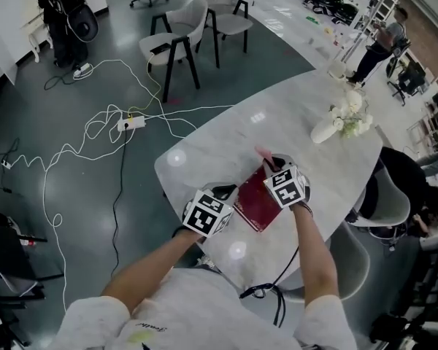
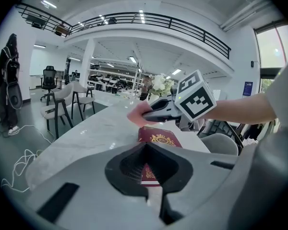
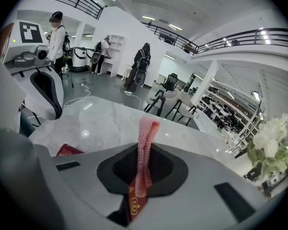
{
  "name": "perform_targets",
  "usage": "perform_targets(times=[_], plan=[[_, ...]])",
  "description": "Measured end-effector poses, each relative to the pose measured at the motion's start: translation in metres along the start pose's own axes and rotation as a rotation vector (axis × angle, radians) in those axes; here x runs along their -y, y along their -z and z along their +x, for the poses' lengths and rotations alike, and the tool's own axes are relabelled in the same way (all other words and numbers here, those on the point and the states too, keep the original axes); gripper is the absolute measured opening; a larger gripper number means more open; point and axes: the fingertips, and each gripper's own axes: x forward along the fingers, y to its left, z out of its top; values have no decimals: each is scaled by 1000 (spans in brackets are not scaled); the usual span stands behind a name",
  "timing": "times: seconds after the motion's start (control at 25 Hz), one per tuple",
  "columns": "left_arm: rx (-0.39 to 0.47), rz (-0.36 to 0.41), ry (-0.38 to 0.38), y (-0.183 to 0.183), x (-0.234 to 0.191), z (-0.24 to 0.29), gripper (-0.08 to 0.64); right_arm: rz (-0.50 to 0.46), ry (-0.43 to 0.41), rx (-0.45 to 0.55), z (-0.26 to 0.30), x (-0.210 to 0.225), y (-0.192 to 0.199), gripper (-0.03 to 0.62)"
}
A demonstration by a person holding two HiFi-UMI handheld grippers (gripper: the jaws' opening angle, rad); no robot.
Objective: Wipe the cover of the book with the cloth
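A dark red book (image 1: 254, 199) with a gold crest lies on the white marble table (image 1: 226, 141) close to its near edge. My left gripper (image 1: 230, 195) is at the book's near left end, and the left gripper view shows its jaws closed over the book's (image 2: 159, 140) edge. My right gripper (image 1: 271, 165) hovers at the book's far end, shut on a pink cloth (image 1: 265, 154). In the right gripper view the cloth (image 3: 145, 143) stands up between the jaws, with the book (image 3: 69, 151) below. The left gripper view shows the right gripper (image 2: 149, 114) holding the cloth (image 2: 138, 113) just above the cover.
A white vase of flowers (image 1: 347, 119) stands further back on the right of the table. Grey chairs (image 1: 177, 46) stand on the floor beyond, where white cables (image 1: 109, 133) lie. A chair (image 1: 387, 203) is tucked at the table's right edge. People stand far off.
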Motion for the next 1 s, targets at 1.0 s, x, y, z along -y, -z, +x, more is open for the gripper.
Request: perform_targets(times=[1.0], plan=[[-11,-10,-50,-1,-19,3,6,20,-153,-145,57,-24,38,17]])
